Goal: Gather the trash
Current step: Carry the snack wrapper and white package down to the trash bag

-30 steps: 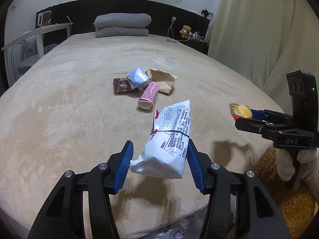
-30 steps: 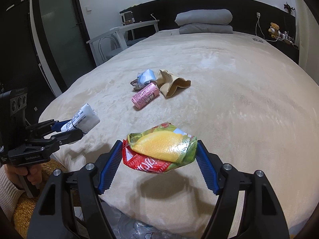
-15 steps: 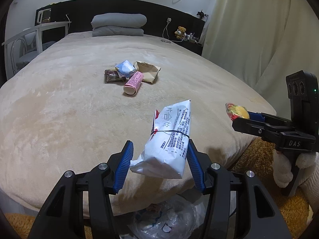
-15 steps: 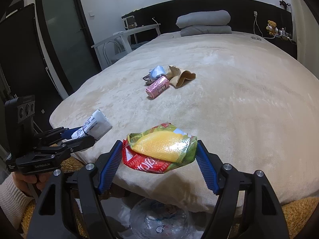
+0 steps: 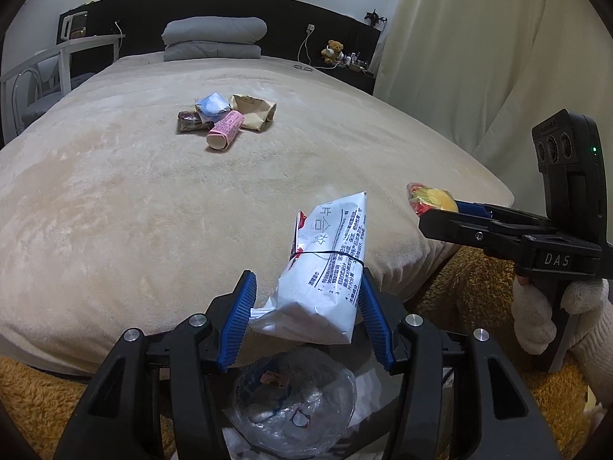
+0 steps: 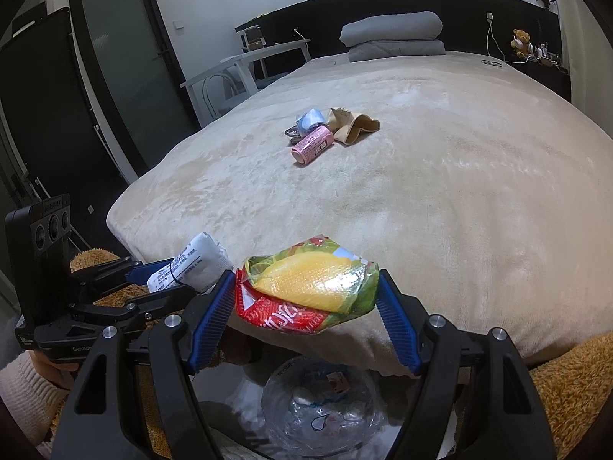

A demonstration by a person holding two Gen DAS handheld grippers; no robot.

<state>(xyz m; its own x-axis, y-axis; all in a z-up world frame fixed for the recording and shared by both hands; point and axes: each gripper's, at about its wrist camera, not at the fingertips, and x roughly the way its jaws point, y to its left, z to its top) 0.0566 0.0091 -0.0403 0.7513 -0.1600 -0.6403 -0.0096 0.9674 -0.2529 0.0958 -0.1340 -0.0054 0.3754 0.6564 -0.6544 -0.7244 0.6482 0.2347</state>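
Trash is held in both grippers past the foot of the bed (image 5: pixel 115 199). The left gripper (image 5: pixel 306 320) is clamped on a white printed packet (image 5: pixel 325 280) bound by a black rubber band, its blue pads (image 5: pixel 237 322) pressed against the packet's 2 sides. The right gripper (image 6: pixel 306 314) is closed around a crumpled red, green and yellow snack wrapper (image 6: pixel 306 287). Both loads are suspended above a clear plastic bag (image 5: pixel 295 406) lying open on the floor below, beside a shaggy brown rug (image 5: pixel 34 395). 4 more pieces are left clustered together mid-bed, well apart from the grippers: a pink tube (image 5: pixel 225 134), a blue wrapper (image 5: pixel 211 105), a tan paper bag (image 5: pixel 253 109) and a dark brown wrapper (image 5: pixel 187 122). Folded grey bedding (image 5: pixel 212 38) is stacked at the headboard.
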